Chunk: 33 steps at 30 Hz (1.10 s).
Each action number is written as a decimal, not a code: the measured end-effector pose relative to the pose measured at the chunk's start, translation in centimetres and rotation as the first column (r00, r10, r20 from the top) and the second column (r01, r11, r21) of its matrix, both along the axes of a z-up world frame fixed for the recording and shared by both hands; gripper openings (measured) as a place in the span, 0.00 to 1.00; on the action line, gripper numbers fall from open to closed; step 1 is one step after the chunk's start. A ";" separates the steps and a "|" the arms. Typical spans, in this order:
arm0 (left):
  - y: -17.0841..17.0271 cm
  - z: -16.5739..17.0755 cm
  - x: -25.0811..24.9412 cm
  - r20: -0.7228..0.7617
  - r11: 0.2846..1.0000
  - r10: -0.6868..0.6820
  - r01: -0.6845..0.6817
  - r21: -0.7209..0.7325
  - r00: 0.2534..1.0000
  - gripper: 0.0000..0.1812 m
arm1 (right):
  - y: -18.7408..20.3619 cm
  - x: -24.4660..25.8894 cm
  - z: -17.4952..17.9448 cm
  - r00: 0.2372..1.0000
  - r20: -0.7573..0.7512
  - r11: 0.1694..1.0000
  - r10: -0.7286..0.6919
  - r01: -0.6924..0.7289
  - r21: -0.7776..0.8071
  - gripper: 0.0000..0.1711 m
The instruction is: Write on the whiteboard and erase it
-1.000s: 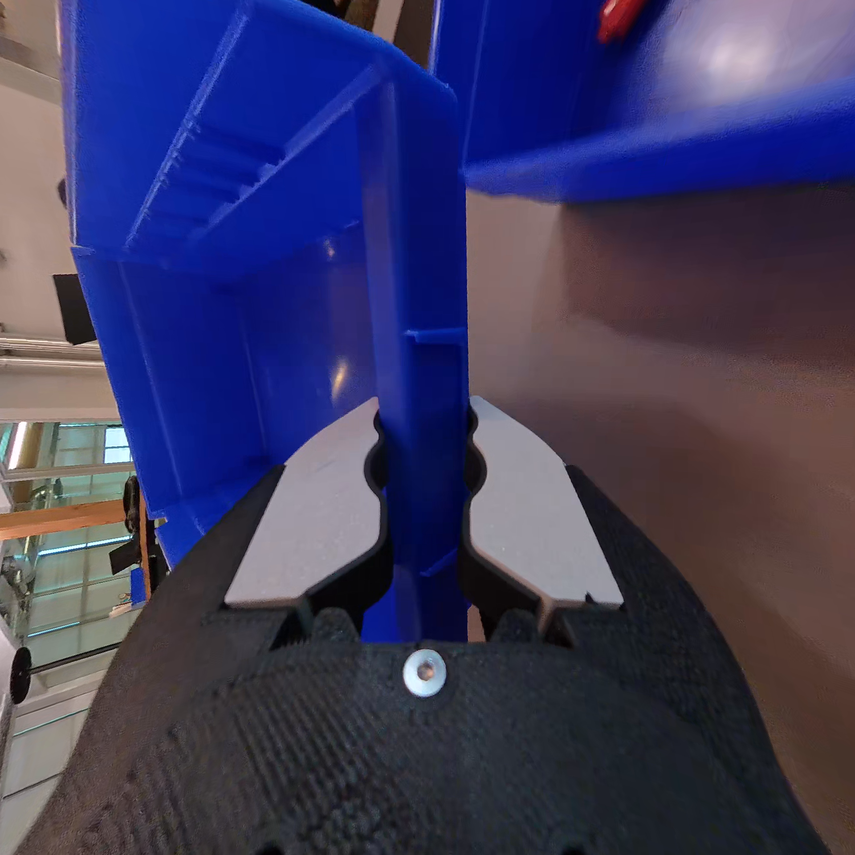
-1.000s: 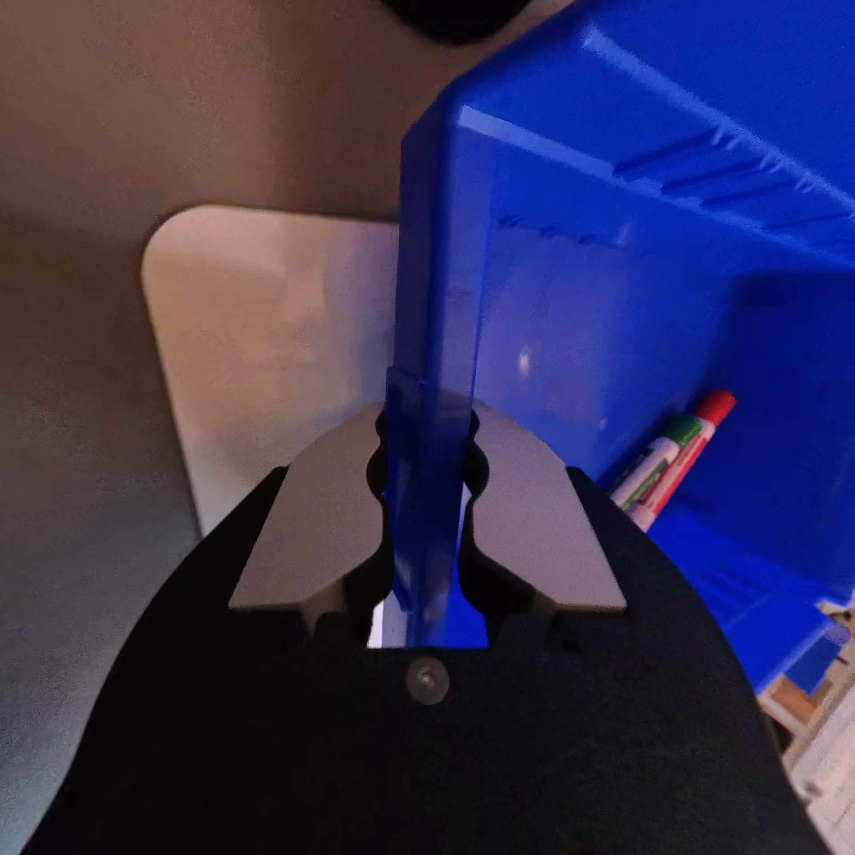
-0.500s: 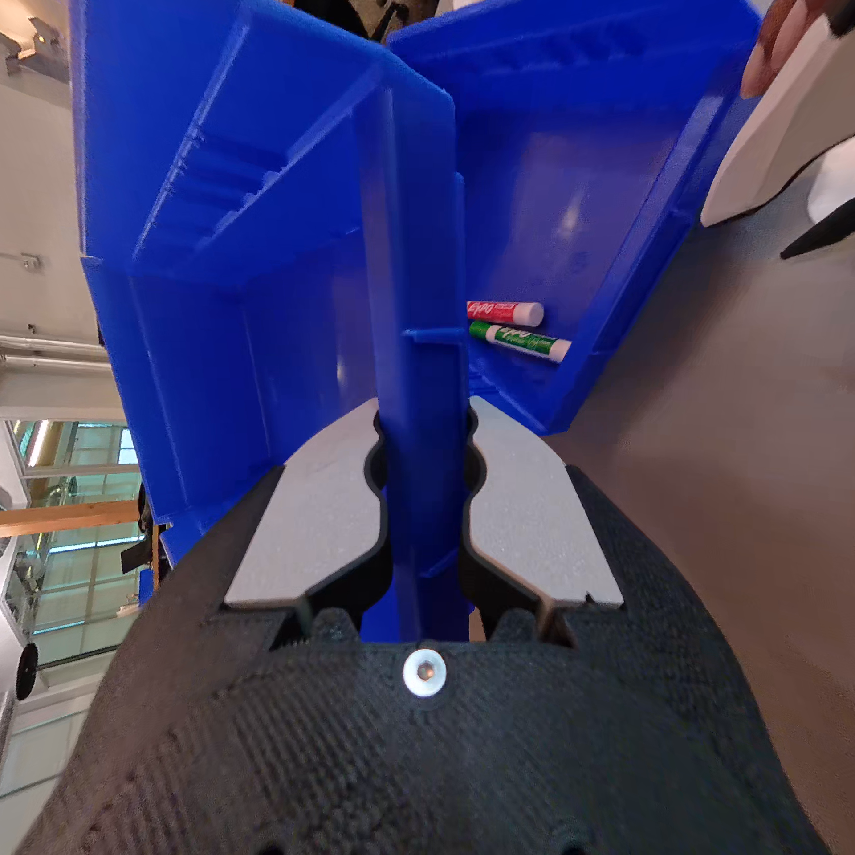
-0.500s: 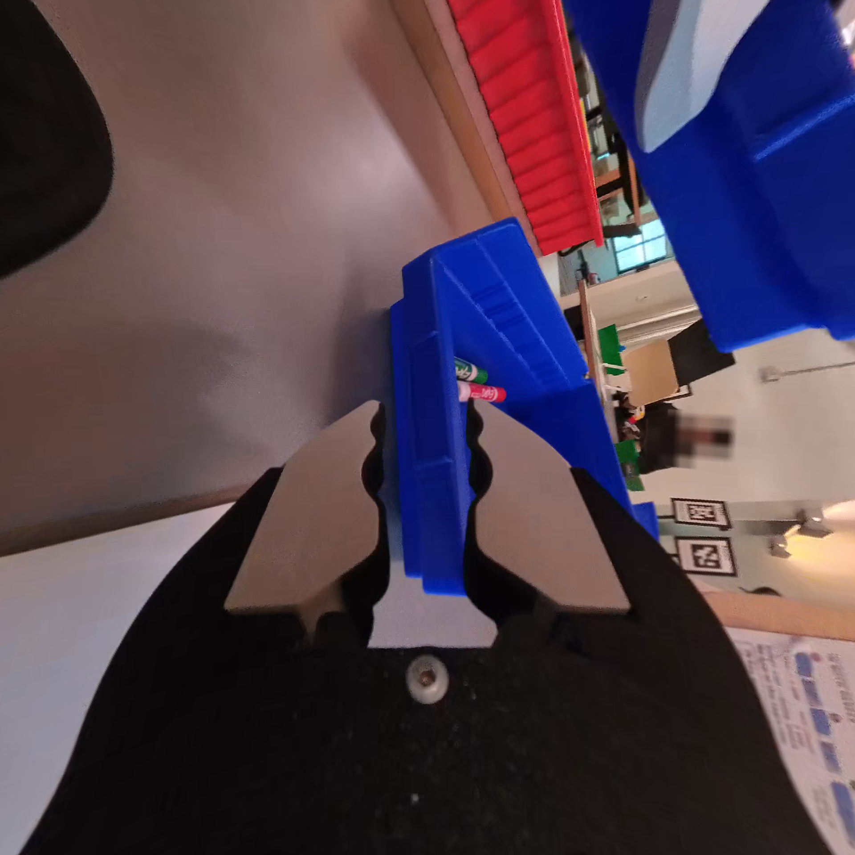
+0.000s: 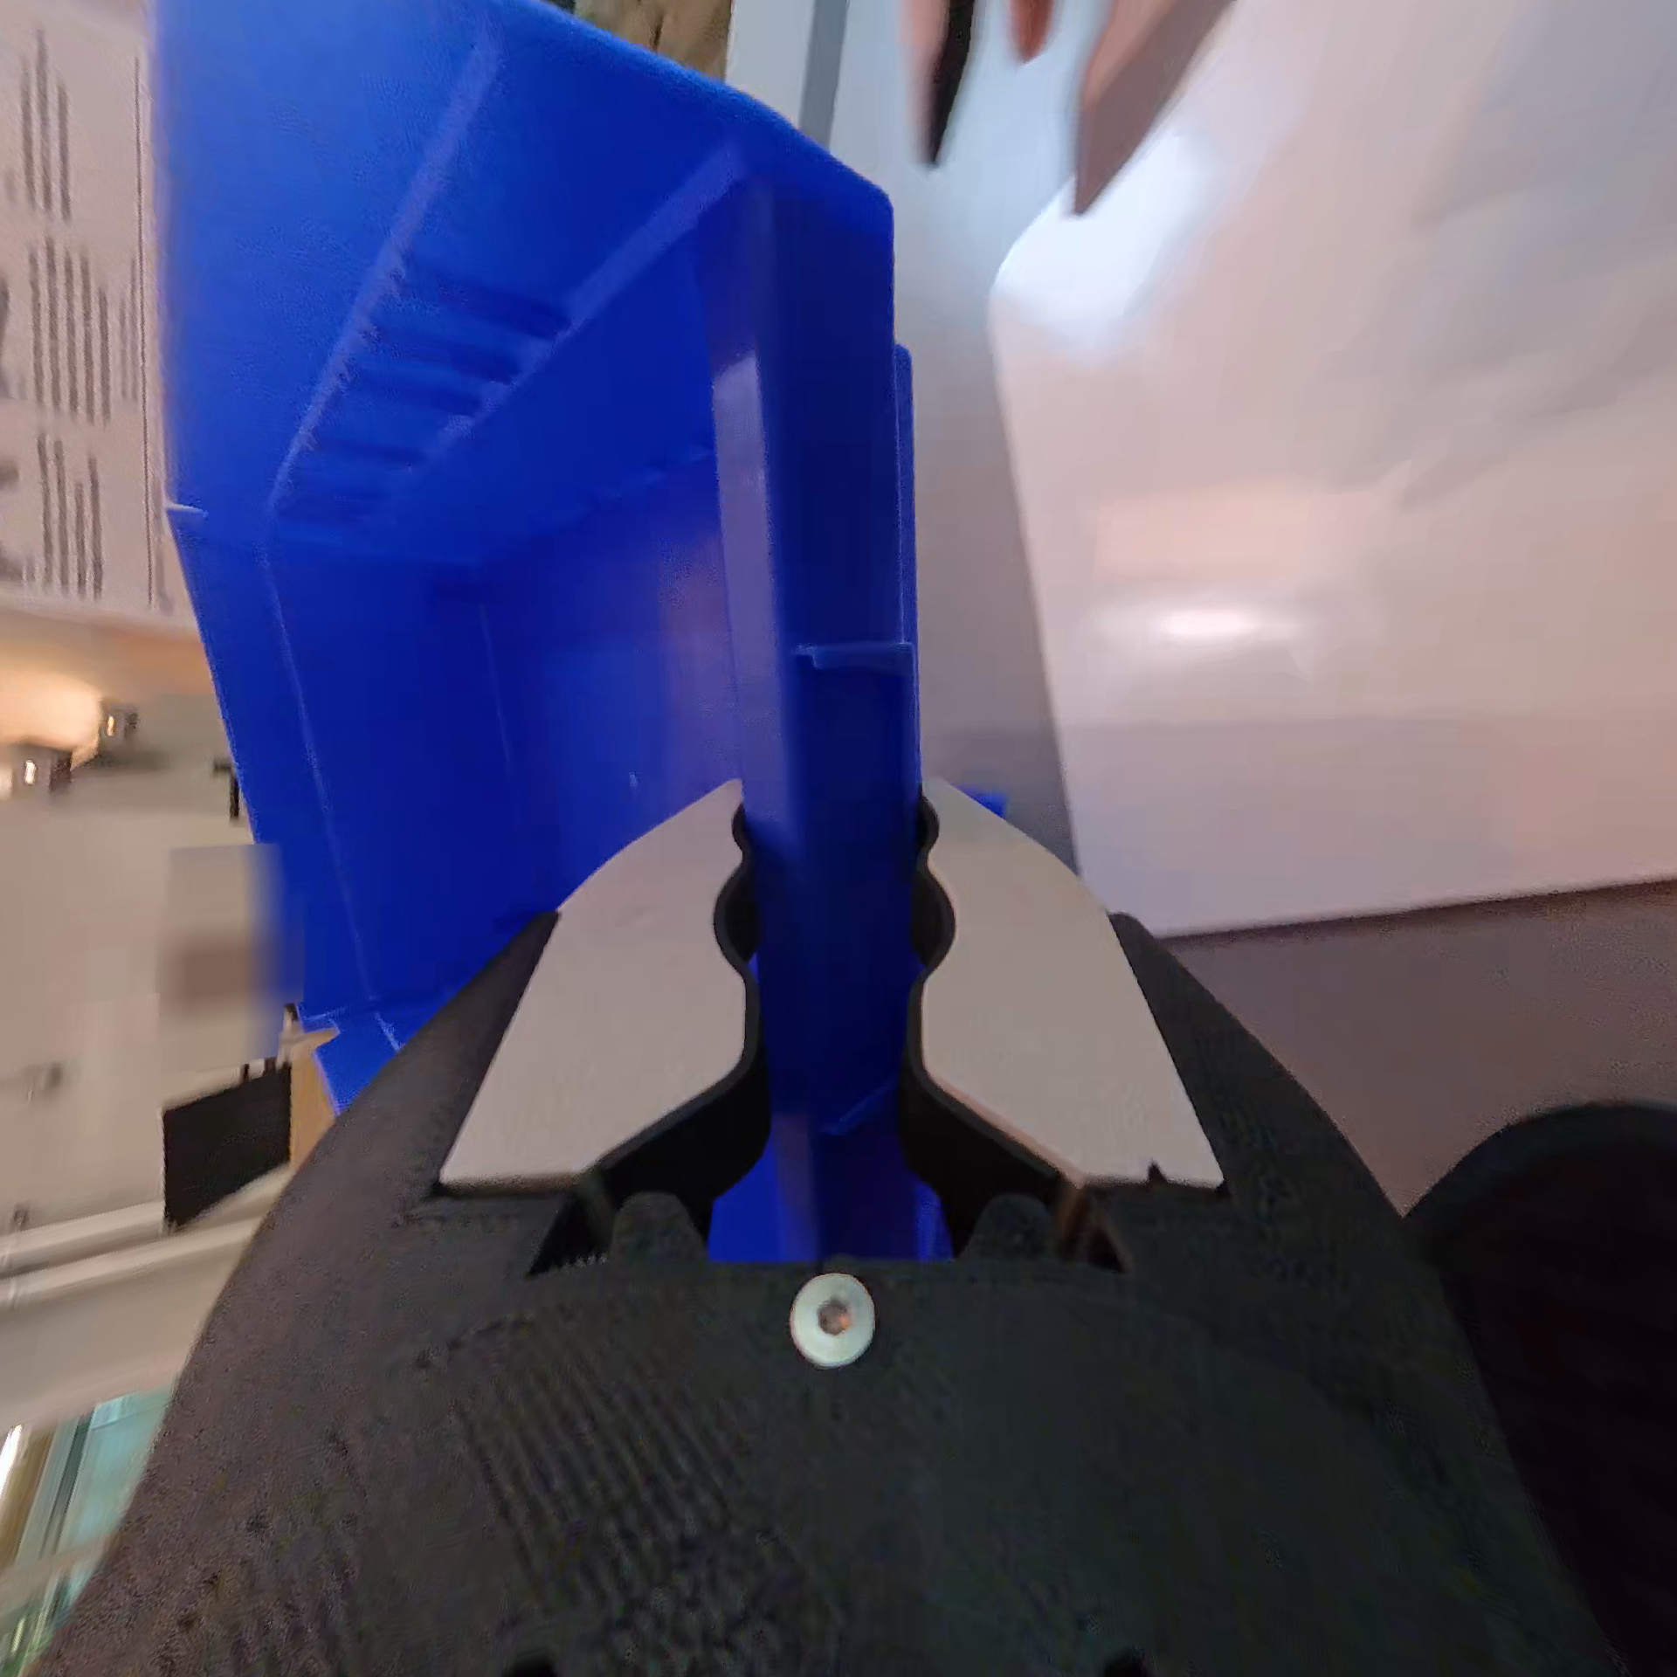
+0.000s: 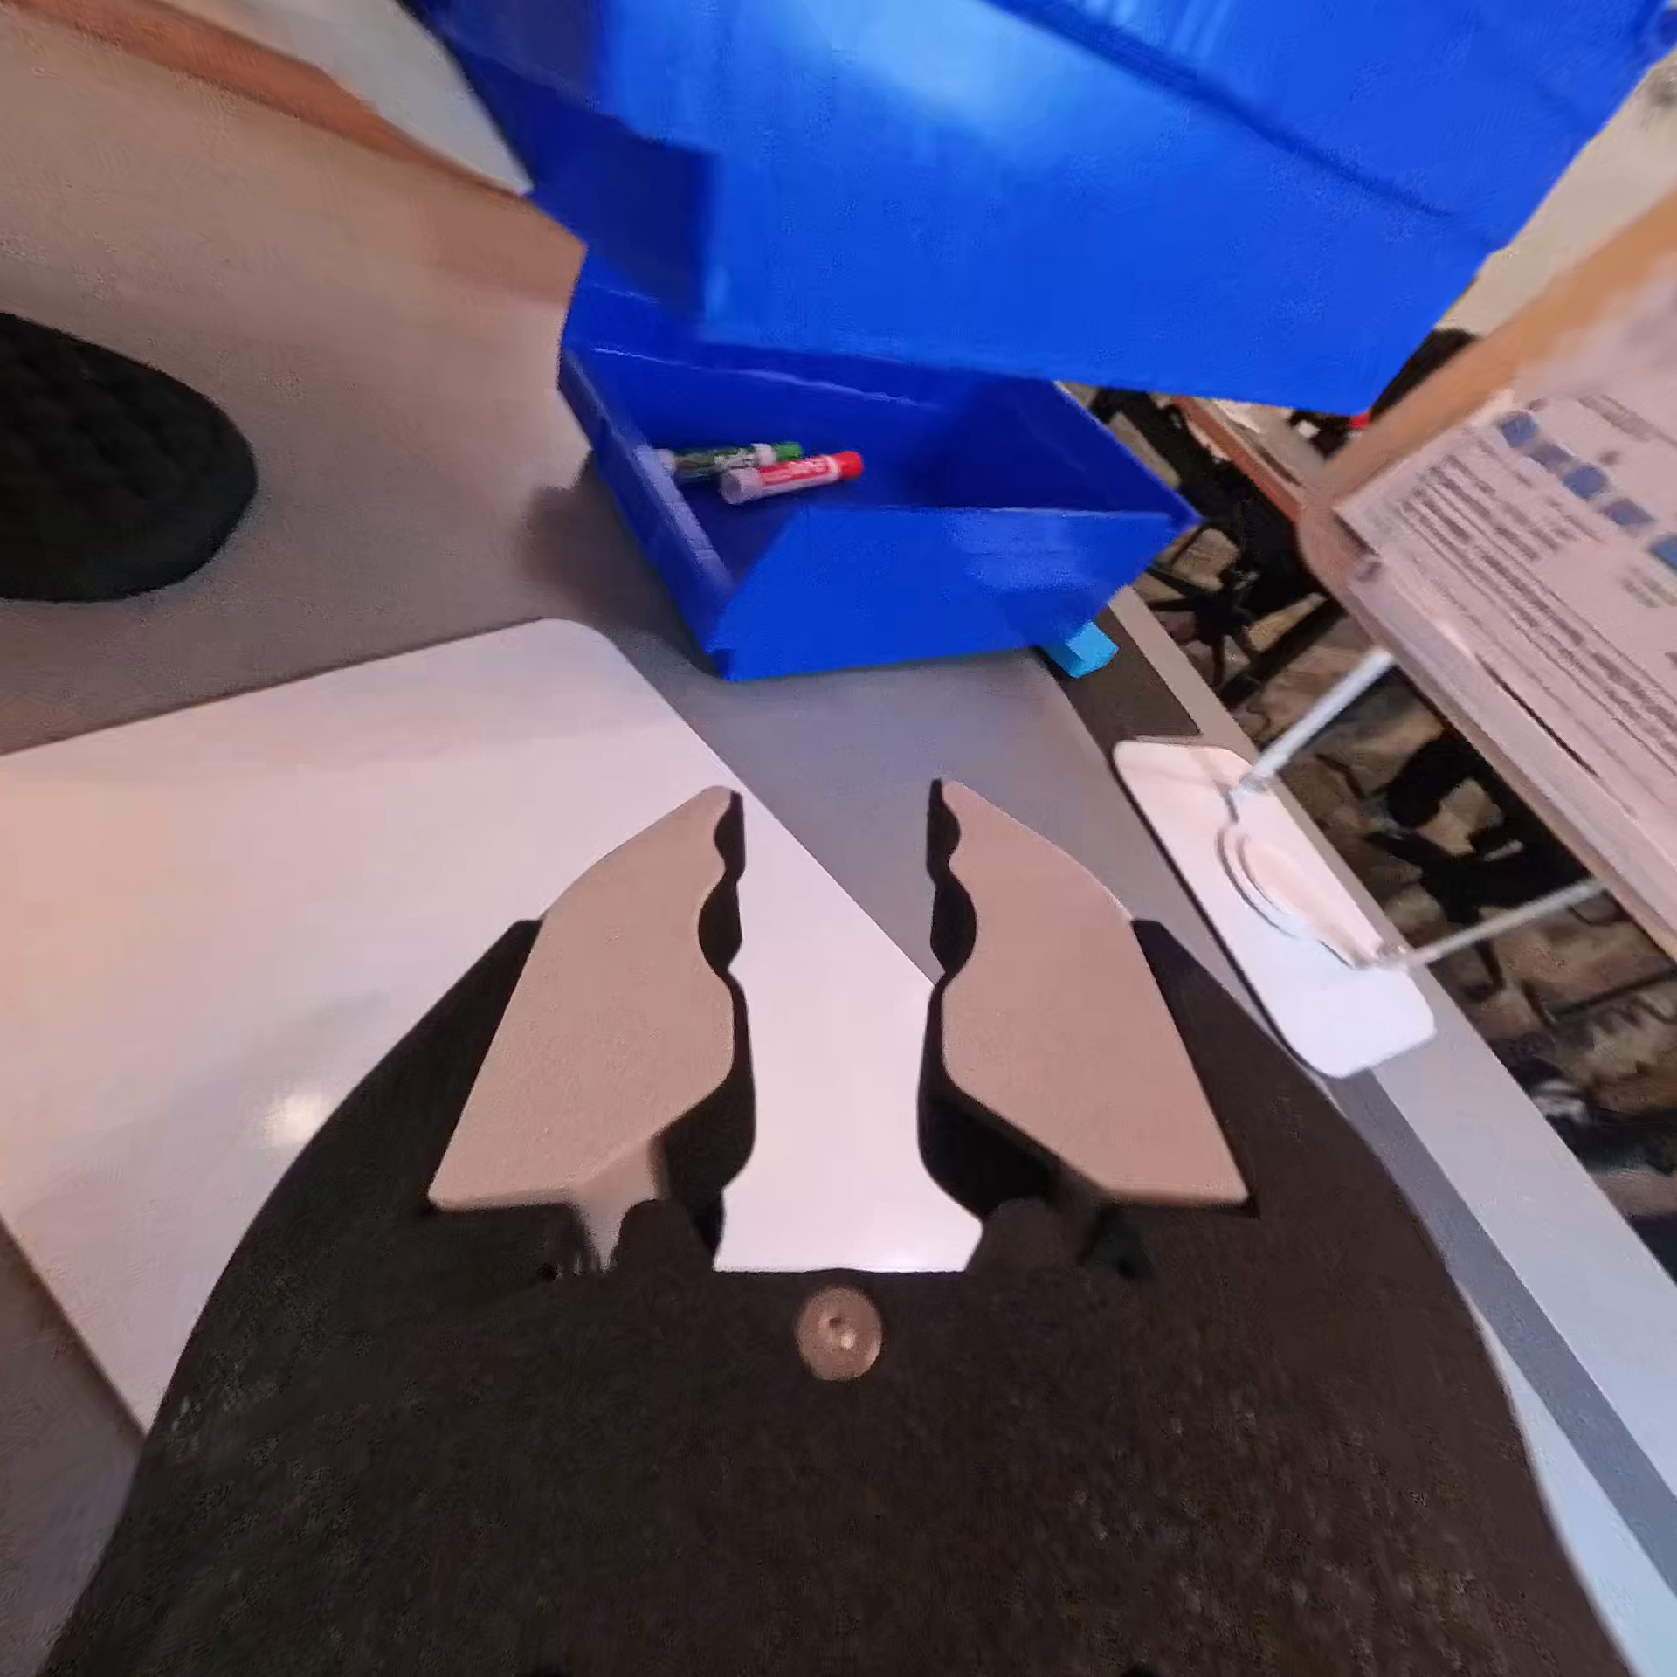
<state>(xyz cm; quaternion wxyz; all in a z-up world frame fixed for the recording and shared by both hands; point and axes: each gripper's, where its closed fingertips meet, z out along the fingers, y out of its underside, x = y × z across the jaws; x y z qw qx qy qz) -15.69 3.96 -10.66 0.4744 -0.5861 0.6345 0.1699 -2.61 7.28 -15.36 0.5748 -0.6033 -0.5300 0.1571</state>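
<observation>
Your left gripper is clamped on the side wall of a deep blue plastic bin, which you hold up in the air, while your right gripper has its jaws standing apart with nothing between them, poised low over the flat white whiteboard with rounded corners. The risk lies in that lifted bin: seen from the right wrist view it hangs above a second, shallow blue plastic bin that rests on the grey tabletop just beyond the whiteboard's far corner. If your grip on one thin wall slips or the bin swings, it could drop onto the shallow bin or the whiteboard and scatter the pens. The views are also blurred, which suggests quick motion, so slow down before you set it anywhere. The green-capped marker and the red-capped marker lie side by side, touching or nearly so, on the floor of the shallow bin, ahead of your right gripper and past the whiteboard's far edge. The whiteboard looks blank, so I judge writing has not started; your empty right gripper is the one placed to reach a marker. No eraser shows in either view.
</observation>
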 end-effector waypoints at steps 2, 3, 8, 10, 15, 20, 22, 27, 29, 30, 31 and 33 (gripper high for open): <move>-1.3 -0.3 3.8 0.003 0.994 -0.111 0.111 -0.005 0.994 0.17 | 0.7 4.0 1.7 0.994 -0.048 0.996 -0.094 0.095 0.000 0.23; -1.8 -0.8 5.7 -0.002 0.987 -0.163 0.163 -0.009 0.987 0.17 | 1.0 6.0 2.6 0.987 -0.072 0.990 -0.143 0.144 0.008 0.23; -3.2 -5.0 14.8 -0.026 0.927 -0.364 0.360 -0.107 0.931 0.17 | 1.4 16.3 7.0 0.908 -0.213 0.925 -0.362 0.378 0.040 0.23; -3.0 -7.4 18.2 -0.051 0.897 -0.425 0.414 -0.154 0.904 0.17 | 0.6 19.3 8.2 0.877 -0.250 0.901 -0.410 0.433 0.041 0.23; -1.9 -12.7 25.3 -0.101 0.838 -0.528 0.497 -0.227 0.843 0.17 | -3.7 20.6 8.3 0.916 -0.172 0.927 -0.364 0.374 0.029 0.24; 0.0 -15.0 30.4 -0.149 0.814 -0.578 0.555 -0.172 0.802 0.17 | -5.9 20.2 5.6 0.939 -0.006 0.939 -0.343 0.343 -0.037 0.31; 0.4 -15.1 31.1 -0.117 0.809 -0.583 0.561 -0.177 0.804 0.22 | -5.8 20.3 4.1 0.934 0.058 0.932 -0.354 0.357 -0.062 0.33; -0.6 -12.3 27.5 0.076 0.778 -0.578 0.577 -0.248 0.813 0.25 | -5.9 19.8 0.7 0.916 0.199 0.923 -0.348 0.372 -0.097 0.34; -0.6 -10.9 24.5 0.156 0.784 -0.528 0.550 -0.287 0.835 0.24 | -6.0 18.8 -0.5 0.909 0.244 0.922 -0.338 0.372 -0.111 0.34; -0.5 -10.2 22.6 0.188 0.792 -0.495 0.530 -0.304 0.848 0.24 | -6.2 18.1 -1.2 0.905 0.272 0.920 -0.326 0.371 -0.130 0.34; -0.2 -9.6 20.8 0.216 0.802 -0.458 0.506 -0.319 0.862 0.24 | -6.3 17.3 -2.0 0.897 0.304 0.914 -0.320 0.377 -0.150 0.34; 0.4 -8.5 16.7 0.251 0.833 -0.369 0.438 -0.339 0.895 0.23 | -6.3 15.8 -4.2 0.870 0.382 0.896 -0.310 0.402 -0.189 0.34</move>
